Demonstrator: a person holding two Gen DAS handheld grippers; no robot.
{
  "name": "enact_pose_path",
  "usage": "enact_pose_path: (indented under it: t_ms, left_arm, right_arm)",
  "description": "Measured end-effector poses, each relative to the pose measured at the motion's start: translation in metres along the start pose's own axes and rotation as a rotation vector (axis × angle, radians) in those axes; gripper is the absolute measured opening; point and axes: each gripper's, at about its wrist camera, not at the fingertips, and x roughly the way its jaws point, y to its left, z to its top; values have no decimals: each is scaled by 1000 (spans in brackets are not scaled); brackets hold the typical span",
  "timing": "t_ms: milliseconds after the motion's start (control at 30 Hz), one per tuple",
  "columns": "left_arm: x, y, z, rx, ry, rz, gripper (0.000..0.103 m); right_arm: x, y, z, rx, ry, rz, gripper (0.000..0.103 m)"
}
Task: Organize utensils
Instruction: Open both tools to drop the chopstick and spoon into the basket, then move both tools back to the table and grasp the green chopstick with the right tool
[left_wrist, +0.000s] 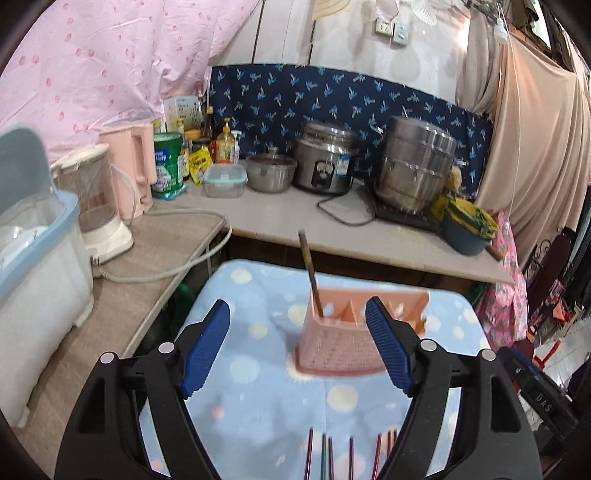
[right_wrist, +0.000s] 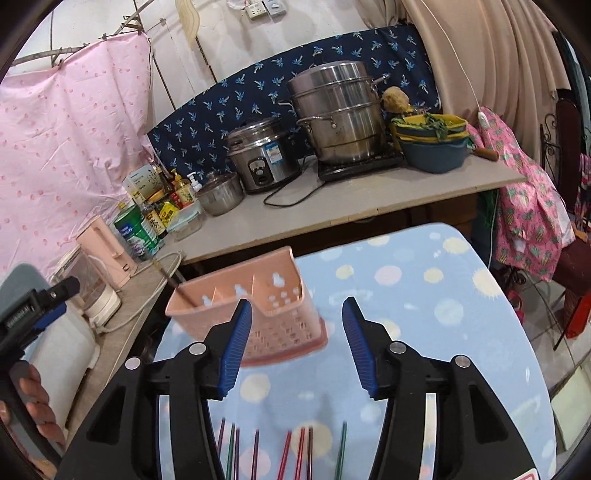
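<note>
pink utensil holder (left_wrist: 351, 332) ahead of parted left gripper (left_wrist: 297, 314), chopsticks (left_wrist: 351, 458) below

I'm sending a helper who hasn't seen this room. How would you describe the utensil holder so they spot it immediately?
Find the small table with the pale blue dotted cloth in front of the kitchen counter. On it stands a pink plastic holder with perforated walls and dividers, one brown-handled utensil sticking up from it. The coloured chopsticks nearby lie flat.

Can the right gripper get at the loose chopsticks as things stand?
Probably yes. The right gripper is open and empty, the chopsticks lie bare on the blue cloth just below it, and the pink holder stands farther back.
</note>
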Motion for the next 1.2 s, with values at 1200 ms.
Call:
enact_pose_path:
  t_ms: [1200]
  left_arm:
    - [-40,22,-240,93,321,72,72]
  right_arm:
    - [-51,-13,-219,-180,280,-147,52]
